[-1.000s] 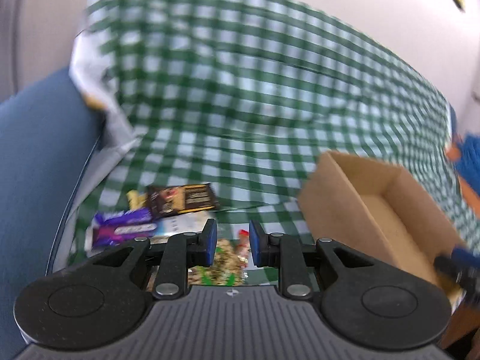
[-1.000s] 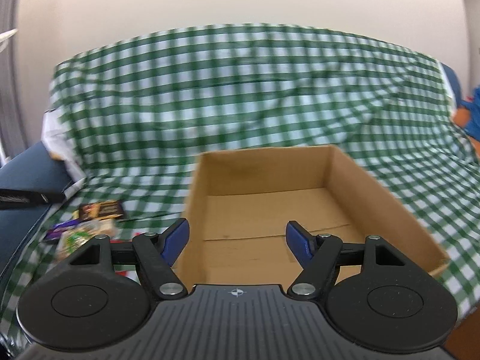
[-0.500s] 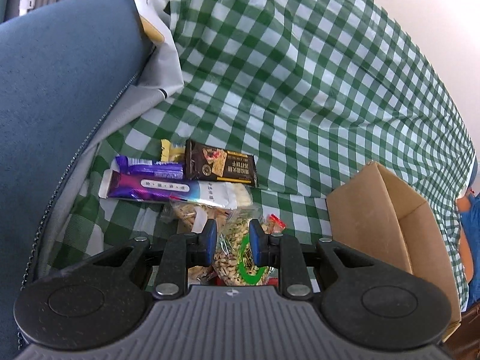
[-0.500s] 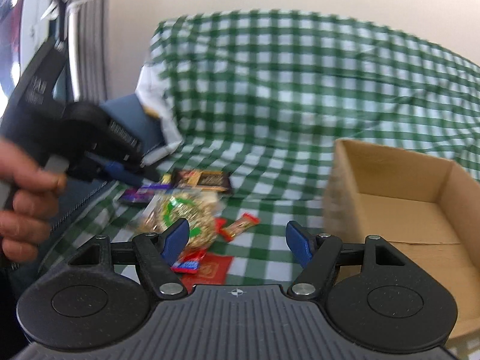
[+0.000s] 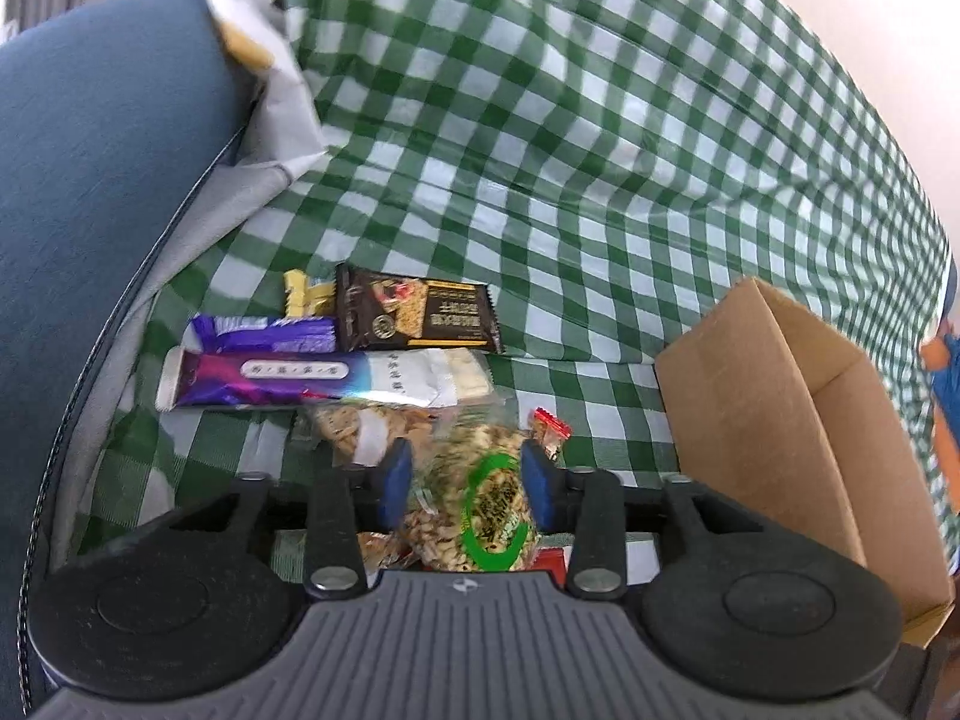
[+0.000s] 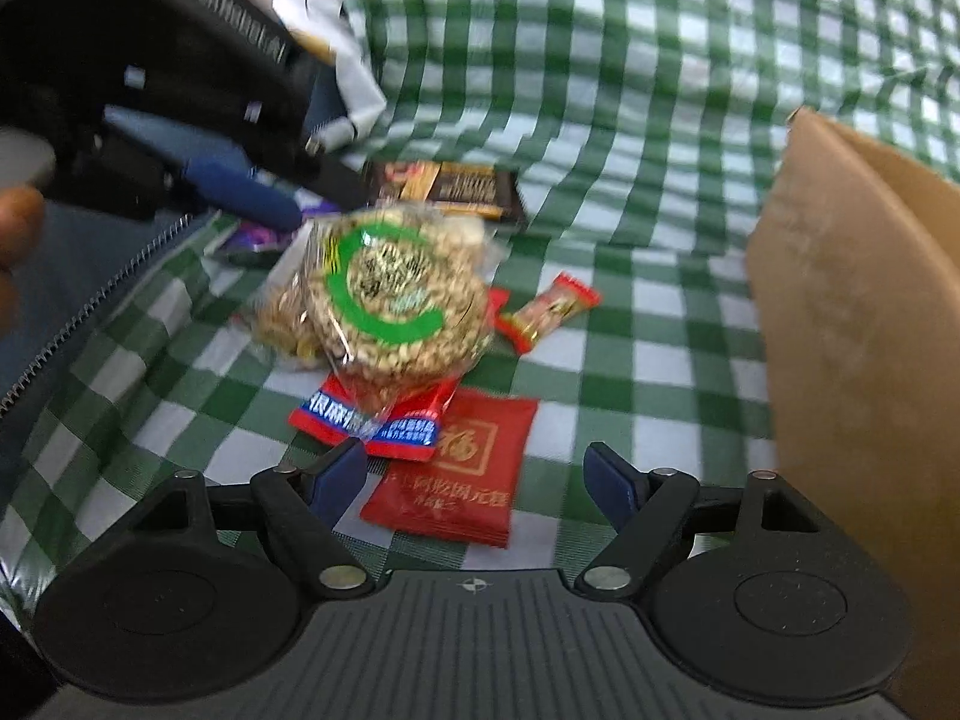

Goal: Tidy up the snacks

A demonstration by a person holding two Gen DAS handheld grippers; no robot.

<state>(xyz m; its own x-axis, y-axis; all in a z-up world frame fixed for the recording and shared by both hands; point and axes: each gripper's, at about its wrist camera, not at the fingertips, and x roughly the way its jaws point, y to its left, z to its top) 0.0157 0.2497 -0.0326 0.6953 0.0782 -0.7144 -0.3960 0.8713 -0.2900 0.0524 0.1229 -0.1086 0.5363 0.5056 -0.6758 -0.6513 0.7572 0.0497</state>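
Straddling a clear bag of nuts [image 5: 474, 498] printed with a green ring, the left gripper [image 5: 467, 483] is seen with its jaws opening; the bag lies between the blue pads [image 5: 393, 480], and whether the pads touch the film cannot be told from the left wrist view. Just beyond its fingertips a second clear nut bag [image 5: 366, 426] is noted, and past that a long purple-and-white bar [image 5: 312, 381]. Farther ahead lie a smaller purple wrapper [image 5: 264, 333], a yellow sweet [image 5: 303, 297] and a dark brown bar [image 5: 420, 318], side by side. A small red-and-gold sweet [image 5: 549, 429] is noted just off the right pad. The cardboard box [image 5: 780, 438] stands well to the right of this gripper, open side up (its interior is only partly seen).

The right gripper [image 6: 477, 483] is held with jaws wide and opening, nothing pressed by them. Between and just ahead of its fingertips a flat red packet [image 6: 462, 468] lies on the green checked cloth [image 6: 630, 180]. Two red-and-blue sachets [image 6: 384, 426] are seen slightly ahead to the left, partly tucked under the ringed nut bag. The box wall is recorded close on the right. At upper left of this view the left gripper's body is seen, blurred, with part of a hand [image 6: 15, 234] at the edge.
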